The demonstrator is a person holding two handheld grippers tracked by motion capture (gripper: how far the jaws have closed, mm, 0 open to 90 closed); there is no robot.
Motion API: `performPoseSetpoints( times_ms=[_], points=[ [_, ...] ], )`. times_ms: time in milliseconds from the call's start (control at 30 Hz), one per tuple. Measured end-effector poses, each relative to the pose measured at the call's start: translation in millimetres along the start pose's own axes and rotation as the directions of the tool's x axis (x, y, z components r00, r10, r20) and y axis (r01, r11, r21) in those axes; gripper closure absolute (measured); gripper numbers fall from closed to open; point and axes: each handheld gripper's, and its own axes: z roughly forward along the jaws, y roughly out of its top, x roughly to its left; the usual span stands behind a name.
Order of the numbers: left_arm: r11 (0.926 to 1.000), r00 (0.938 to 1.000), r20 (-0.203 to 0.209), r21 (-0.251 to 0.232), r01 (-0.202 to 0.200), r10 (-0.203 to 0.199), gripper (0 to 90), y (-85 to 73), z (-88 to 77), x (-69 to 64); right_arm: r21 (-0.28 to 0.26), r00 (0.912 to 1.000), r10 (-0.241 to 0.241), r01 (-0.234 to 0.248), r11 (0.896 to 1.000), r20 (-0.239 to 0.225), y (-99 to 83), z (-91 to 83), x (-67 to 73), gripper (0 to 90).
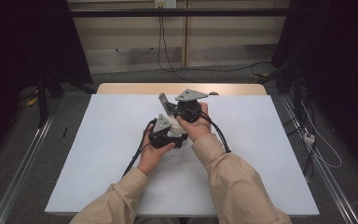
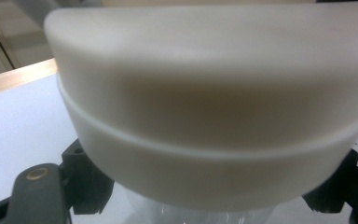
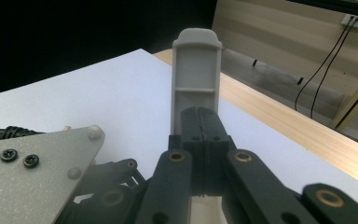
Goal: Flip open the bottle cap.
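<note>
Closest to the lens in the left gripper view is a big white shape (image 2: 205, 116), blurry, with a thin line running across it; it sits at 12 o'clock from the jaws and hides most of them. Under it, at 6 o'clock, a clear bit (image 2: 186, 215) peeks out. The left gripper (image 1: 167, 134) has its jaws closed in tight, but I cannot tell what they press on.

In the right gripper view, the right gripper (image 3: 200, 122) has its jaws squeezed together on the bottom end of a grey flap (image 3: 196, 70); the flap stands straight up at 12 o'clock, its long side in line with the jaws.

From the high view, both grippers are held close together over the middle of the table (image 1: 98, 154); the right one is at about 1 o'clock from the left one, and the flap sticks out toward 10 o'clock, just past the left gripper's front. So the big white shape may well be that same flap seen up close.

I think the next move depends on this: the flap lies right in front of the left jaws, and they would have to open before they could take it.
</note>
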Motion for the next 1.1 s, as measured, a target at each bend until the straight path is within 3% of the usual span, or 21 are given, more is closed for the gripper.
performPoseSetpoints(
  times_ms=[167, 200, 1100],
  points=[
    [1.0, 0.9998, 0.02, 0.002, -0.008, 0.008, 18.8, 0.2, 0.1, 1.0, 0.001, 1.0, 0.0, 0.0, 1.0, 0.0, -0.5, 1.4, 0.0, 90.0],
    [1.0, 1.0, 0.006, 0.003, -0.007, 0.007, 18.8, 0.1, 0.1, 0.0, 0.001, 1.0, -0.001, 0.001, 1.0, -0.001, -0.4, 1.7, -0.1, 90.0],
    [1.0, 1.0, 0.006, 0.003, -0.006, 0.006, 18.8, 0.0, 0.5, -1.1, 0.01, 0.9997, 0.018, -0.017, 1.0, -0.016, -2.5, 9.6, -0.8, 90.0]
  ],
)
